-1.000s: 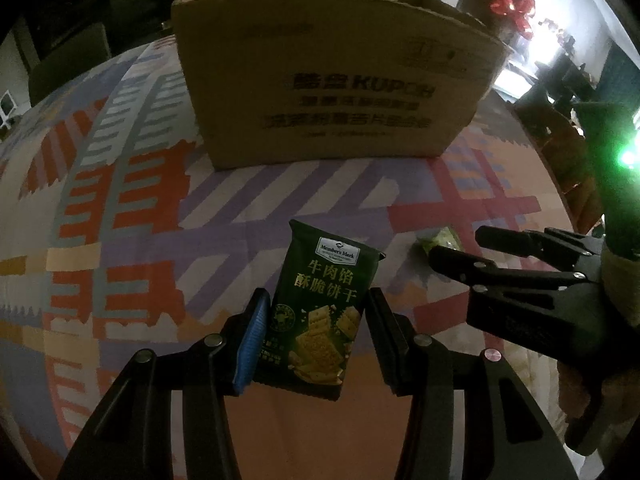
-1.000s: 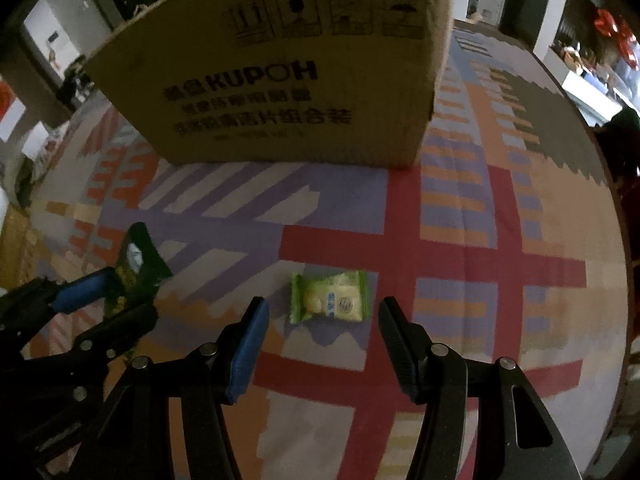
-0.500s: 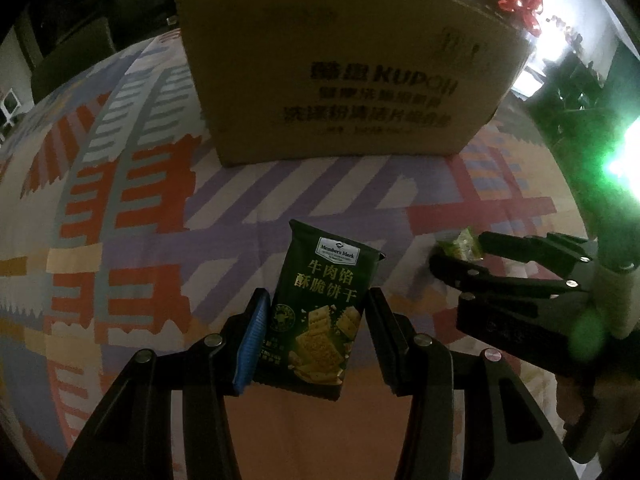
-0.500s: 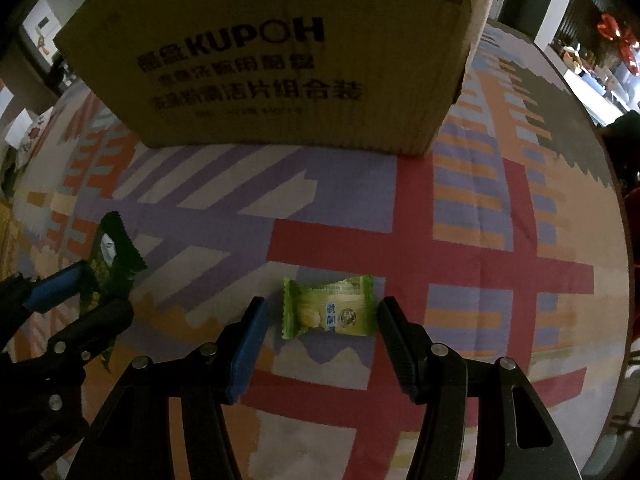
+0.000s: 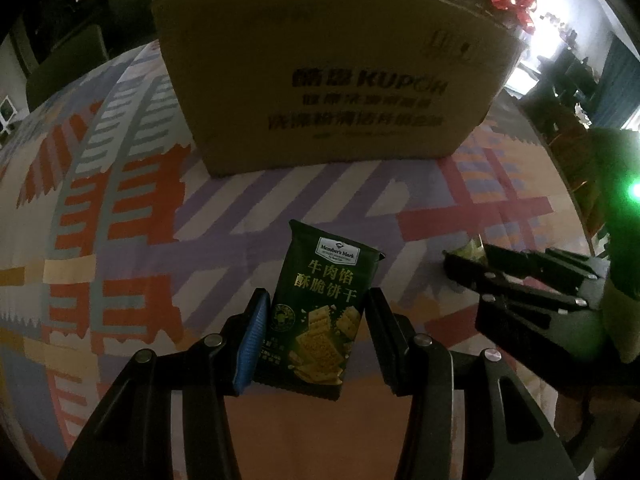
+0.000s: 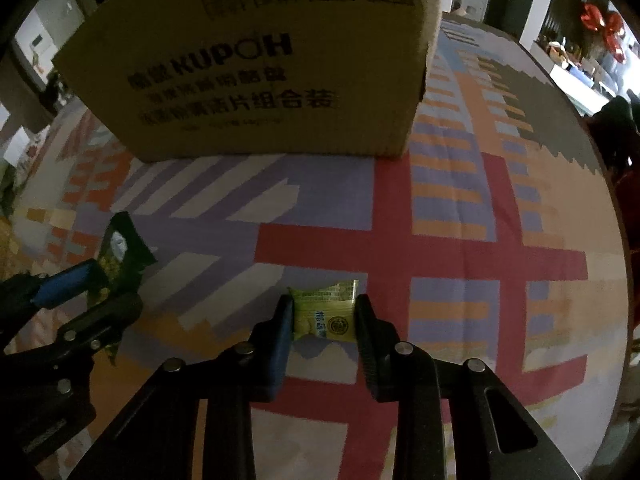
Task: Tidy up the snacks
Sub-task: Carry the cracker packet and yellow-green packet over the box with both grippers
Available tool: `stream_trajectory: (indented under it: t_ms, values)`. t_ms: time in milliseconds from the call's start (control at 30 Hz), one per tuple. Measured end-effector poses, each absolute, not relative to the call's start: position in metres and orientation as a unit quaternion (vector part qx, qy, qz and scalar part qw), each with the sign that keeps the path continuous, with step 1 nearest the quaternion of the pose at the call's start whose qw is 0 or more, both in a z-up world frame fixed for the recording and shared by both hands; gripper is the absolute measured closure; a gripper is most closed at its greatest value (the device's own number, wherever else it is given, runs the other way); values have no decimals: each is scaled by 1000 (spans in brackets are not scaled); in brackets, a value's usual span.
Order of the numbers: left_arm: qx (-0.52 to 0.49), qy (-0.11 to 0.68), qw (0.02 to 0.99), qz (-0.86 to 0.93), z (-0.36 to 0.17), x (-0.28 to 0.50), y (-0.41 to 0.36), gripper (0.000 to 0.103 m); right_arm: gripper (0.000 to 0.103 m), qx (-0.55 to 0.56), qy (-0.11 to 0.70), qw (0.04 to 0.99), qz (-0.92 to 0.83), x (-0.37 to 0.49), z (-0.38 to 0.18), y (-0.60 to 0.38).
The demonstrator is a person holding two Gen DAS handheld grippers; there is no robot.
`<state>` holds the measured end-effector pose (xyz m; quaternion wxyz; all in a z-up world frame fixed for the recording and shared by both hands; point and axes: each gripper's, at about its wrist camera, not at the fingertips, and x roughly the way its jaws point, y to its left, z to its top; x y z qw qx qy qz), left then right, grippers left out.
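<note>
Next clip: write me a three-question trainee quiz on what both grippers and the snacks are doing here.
1. True or false: the left gripper holds the dark green cracker packet.
2. The small yellow-green wrapped snack lies between the fingers of which gripper? A left, B right.
3. Fill in: behind both snacks, on the patterned tablecloth, stands a brown ____ box.

Key: 1 true. 2 B; its jaws have just been closing on the snack. 3 cardboard.

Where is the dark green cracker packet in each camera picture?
Left wrist view: dark green cracker packet bottom centre, between the left gripper's jaws.
Right wrist view: at the left edge, seen edge-on.
Shared landmark: the cardboard box behind, at the top.
</note>
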<state>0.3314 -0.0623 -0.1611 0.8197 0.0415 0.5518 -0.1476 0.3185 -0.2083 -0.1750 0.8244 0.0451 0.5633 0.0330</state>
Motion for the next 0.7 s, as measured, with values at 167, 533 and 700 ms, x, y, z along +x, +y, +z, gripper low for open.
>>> stream_trajectory:
  t_ms: [167, 533, 700]
  values:
    - [37, 547, 823, -151, -154, 330, -60, 55, 72, 63, 558, 827, 38, 308, -163, -208]
    - [26, 498, 853, -153, -108, 320, -48, 55, 71, 76, 511, 855, 39, 288, -113, -201]
    - [29, 477, 865, -155, -85, 318, -45, 55, 71, 77, 482, 872, 40, 285, -84, -200]
